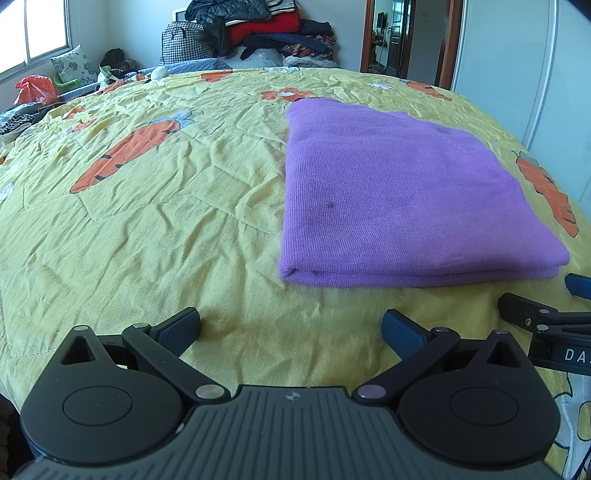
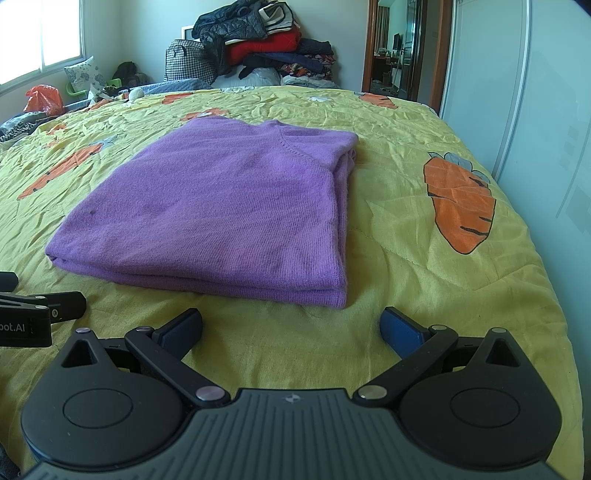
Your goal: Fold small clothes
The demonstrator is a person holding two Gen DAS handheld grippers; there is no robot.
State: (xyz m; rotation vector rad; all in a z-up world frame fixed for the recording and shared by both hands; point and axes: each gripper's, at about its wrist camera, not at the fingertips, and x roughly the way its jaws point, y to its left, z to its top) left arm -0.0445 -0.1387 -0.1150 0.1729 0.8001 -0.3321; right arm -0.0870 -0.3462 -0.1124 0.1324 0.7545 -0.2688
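Observation:
A purple knit sweater [image 1: 402, 199] lies folded into a flat rectangle on the yellow carrot-print bedspread [image 1: 155, 221]; the right wrist view shows the sweater [image 2: 229, 210] with its doubled edge facing me. My left gripper [image 1: 291, 328] is open just short of the sweater's near left corner, nothing between its fingers. My right gripper [image 2: 291, 328] is open just in front of the sweater's near right corner, also holding nothing. Part of the right gripper [image 1: 546, 314] shows at the left view's right edge, apart from the cloth.
A heap of clothes [image 1: 273, 33] and a checked bag [image 1: 184, 40] sit at the bed's far end. A cushion [image 1: 72, 66] and red plastic bag [image 1: 37, 90] lie at the far left. A white wardrobe door [image 2: 535, 110] runs along the right.

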